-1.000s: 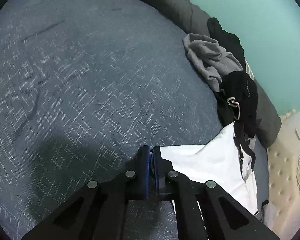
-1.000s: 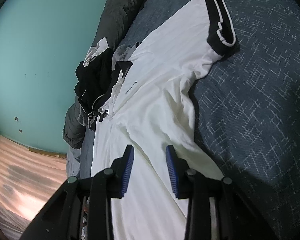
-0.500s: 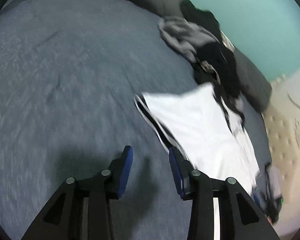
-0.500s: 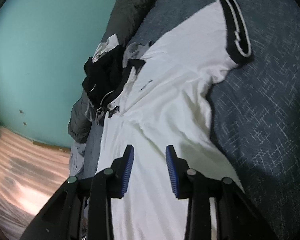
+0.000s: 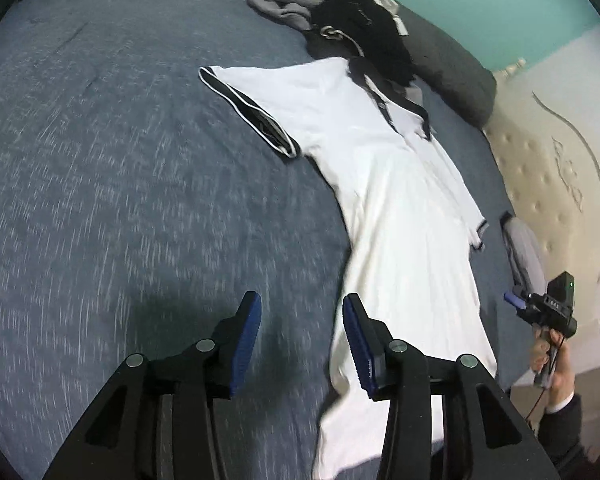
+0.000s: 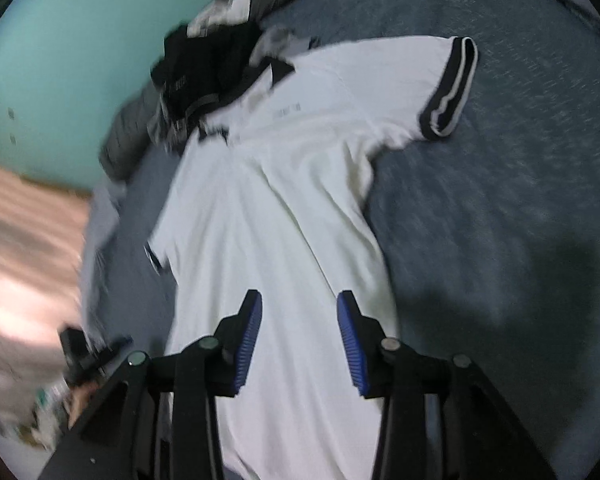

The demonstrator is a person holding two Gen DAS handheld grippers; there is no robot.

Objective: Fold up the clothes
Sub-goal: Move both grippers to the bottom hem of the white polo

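The white polo shirt lies flat on the bed. The left gripper and right gripper hover part-open, empty, jaws just widened. Best pinch sleeve cuff and hem together.

The white short-sleeved polo shirt lies flat on the blue woven bedspread; the heap of dark clothes lies touching its collar.

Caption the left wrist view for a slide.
Open left gripper above blue bedspread, white polo shirt spread flat beside it.
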